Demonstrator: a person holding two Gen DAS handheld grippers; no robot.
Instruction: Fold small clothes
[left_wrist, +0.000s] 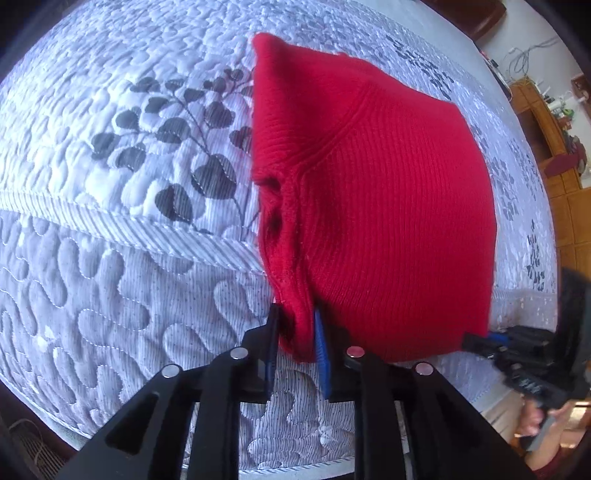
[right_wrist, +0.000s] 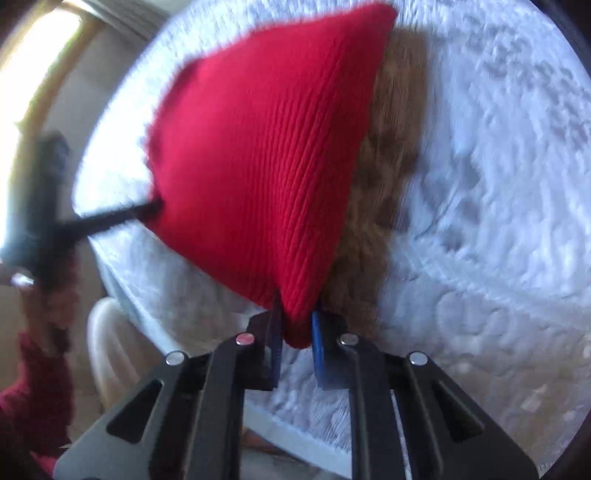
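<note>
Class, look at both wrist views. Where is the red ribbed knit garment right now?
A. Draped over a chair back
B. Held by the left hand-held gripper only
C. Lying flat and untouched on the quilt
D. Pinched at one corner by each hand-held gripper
D: the red ribbed knit garment has one corner between the fingers of the left hand-held gripper and another between those of the right hand-held gripper, above the grey-white quilted bedspread.

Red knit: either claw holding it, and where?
Both. The left claw pinches the bunched near corner of the red knit; the right claw pinches its other near corner.
</note>
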